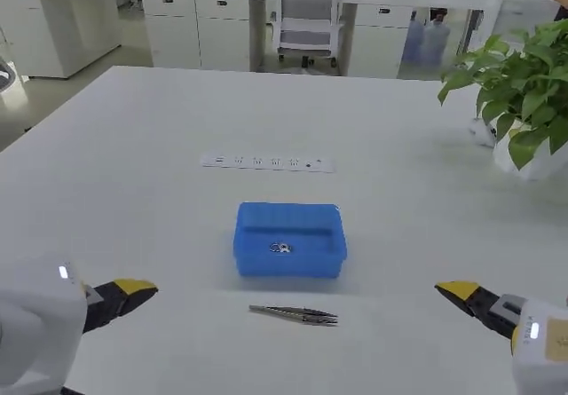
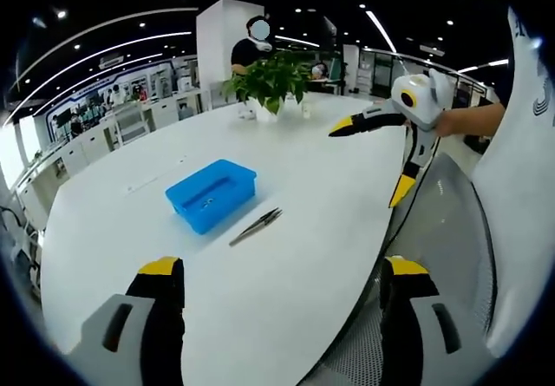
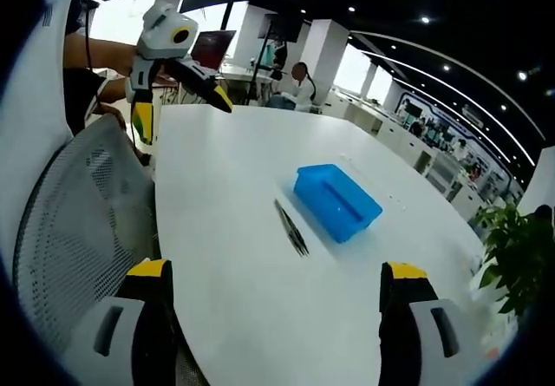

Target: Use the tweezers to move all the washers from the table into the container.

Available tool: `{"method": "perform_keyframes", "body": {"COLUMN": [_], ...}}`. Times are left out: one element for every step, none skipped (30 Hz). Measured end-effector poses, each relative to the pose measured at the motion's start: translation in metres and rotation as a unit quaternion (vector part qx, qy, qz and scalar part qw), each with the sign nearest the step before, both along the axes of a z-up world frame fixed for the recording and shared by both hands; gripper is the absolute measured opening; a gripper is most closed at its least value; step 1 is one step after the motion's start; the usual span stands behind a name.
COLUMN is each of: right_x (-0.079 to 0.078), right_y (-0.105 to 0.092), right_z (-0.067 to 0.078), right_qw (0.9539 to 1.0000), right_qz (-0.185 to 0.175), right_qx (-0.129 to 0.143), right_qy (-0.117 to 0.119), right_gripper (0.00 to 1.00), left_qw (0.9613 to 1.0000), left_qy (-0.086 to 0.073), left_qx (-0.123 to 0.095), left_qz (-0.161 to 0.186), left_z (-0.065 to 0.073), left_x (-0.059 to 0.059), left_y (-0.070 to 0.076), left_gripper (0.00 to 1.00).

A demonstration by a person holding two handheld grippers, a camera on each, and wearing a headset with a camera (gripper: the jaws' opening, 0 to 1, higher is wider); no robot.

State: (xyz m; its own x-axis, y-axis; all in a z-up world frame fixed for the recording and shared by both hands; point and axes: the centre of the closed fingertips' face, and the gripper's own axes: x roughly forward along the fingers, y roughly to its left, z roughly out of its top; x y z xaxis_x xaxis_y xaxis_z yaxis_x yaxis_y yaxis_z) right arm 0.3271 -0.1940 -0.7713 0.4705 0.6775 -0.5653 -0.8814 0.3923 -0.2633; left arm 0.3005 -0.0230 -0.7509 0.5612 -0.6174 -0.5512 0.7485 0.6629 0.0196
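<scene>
In the head view we see a blue rectangular plastic container (image 1: 289, 240) in the middle of the white table (image 1: 133, 146). A small silver metal washer (image 1: 280, 248) lies on the container's floor. Slim silver metal tweezers (image 1: 294, 314) lie flat on the table on the near-edge side of the container, close to it but apart. A white power strip (image 1: 266, 161) lies beyond the container, toward the far edge. A green potted plant (image 1: 524, 102) stands by the right edge. The left gripper (image 1: 124, 294) hangs toward the near edge on the left and the right gripper (image 1: 463, 296) on the right. Both are well apart from the tweezers.

In the left gripper view, its 2 yellow-tipped jaws stand wide apart, released and grasping nothing. The container sits ahead to the left, with the tweezers just beside it. The right gripper comes in from the right, held in a hand (image 2: 451, 124), and its jaws are spread too.

In the right gripper view, its 2 jaws also stand wide apart, grasping nothing. The tweezers lie on the near side of the container, not touching it. The left gripper shows at the upper left with its jaws parted, by the table's edge. A grey mesh chair back (image 3: 78, 212) stands just off that edge.
</scene>
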Motion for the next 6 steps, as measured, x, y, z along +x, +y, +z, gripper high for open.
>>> {"method": "perform_keyframes", "body": {"right_x": [0.0001,0.0003,0.0005,0.0005,0.001,0.0013], "right_y": [-0.0006,-0.002,-0.003,-0.0039,-0.0048,-0.0057], "right_z": [0.0002,-0.0002,-0.0003,0.0,0.0003,0.0004], "right_qw": [1.0,1.0,1.0,1.0,1.0,1.0], "right_qz": [0.0,-0.002,-0.003,-0.004,-0.007,-0.009], "right_qx": [0.0,-0.001,-0.002,-0.002,-0.001,-0.001], "right_qy": [0.0,0.001,0.002,0.002,0.001,0.001], "right_gripper": [1.0,0.99,0.99,0.99,0.99,0.99], "left_qw": [1.0,1.0,1.0,0.9999,0.9997,0.9995], "left_qy": [0.0,0.0,-0.001,-0.003,-0.004,-0.004], "left_qx": [0.0,0.001,0.001,-0.006,-0.013,-0.021], "left_qz": [0.001,0.003,0.007,0.016,0.02,0.023], "left_z": [0.0004,0.0007,0.001,0.003,0.0052,0.0071], "left_x": [-0.0001,0.0,0.0007,0.0024,0.0031,0.0034], "left_y": [-0.0002,0.0002,0.0012,0.0017,0.0006,-0.0007], "left_gripper": [0.99,0.99,0.99,0.99,0.99,0.99]}}
